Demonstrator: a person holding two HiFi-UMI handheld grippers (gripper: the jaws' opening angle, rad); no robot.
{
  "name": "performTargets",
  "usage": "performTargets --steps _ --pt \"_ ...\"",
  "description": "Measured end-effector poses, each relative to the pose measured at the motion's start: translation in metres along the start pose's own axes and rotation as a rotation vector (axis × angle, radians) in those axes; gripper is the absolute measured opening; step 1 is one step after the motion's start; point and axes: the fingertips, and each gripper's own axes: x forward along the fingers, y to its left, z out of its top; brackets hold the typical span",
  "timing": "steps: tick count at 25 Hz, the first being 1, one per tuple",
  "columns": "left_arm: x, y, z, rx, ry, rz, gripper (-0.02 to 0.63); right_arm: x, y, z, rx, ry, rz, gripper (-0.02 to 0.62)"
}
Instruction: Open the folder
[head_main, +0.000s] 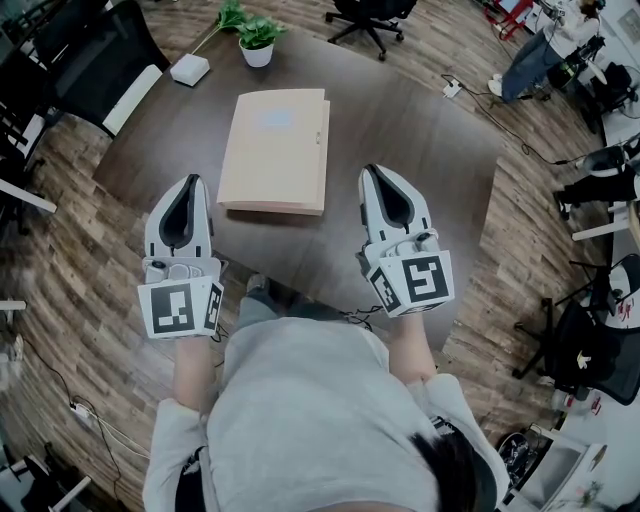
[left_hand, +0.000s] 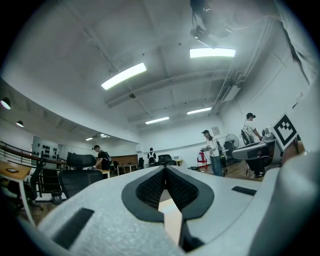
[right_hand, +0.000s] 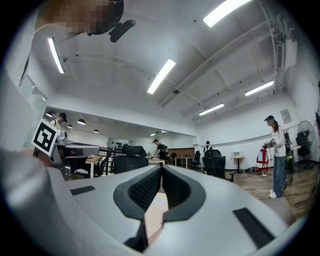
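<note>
A closed beige folder (head_main: 275, 150) lies flat on the dark brown table (head_main: 420, 130), its long side running away from me. My left gripper (head_main: 191, 181) hovers just left of the folder's near corner, jaws together with nothing between them. My right gripper (head_main: 373, 171) hovers just right of the folder's near end, also shut and empty. Neither touches the folder. In the left gripper view the black pads (left_hand: 150, 187) meet at the left gripper (left_hand: 164, 169) tip, and a beige sliver shows below them. The right gripper view shows the right gripper (right_hand: 161, 169) closed the same way.
A small potted plant (head_main: 258, 40) and a white box (head_main: 190, 69) stand at the table's far end. Office chairs (head_main: 100, 60) ring the table, and cables lie on the wood floor. Several people (right_hand: 276, 150) stand far off in the room.
</note>
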Motion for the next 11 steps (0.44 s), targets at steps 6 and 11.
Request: performTargets --steps 6,11 --pt "-0.0044 0.0014 -0.0004 -0.004 -0.004 0.001 0.011 -0.0018 0.0027 0.0001 0.001 -0.007 0.002 0.015" --pt "-0.0016 0.0051 -0.0025 -0.012 0.004 -0.002 0.011 0.0028 0.0039 0.0026 -0.002 -0.01 0.005 0.015"
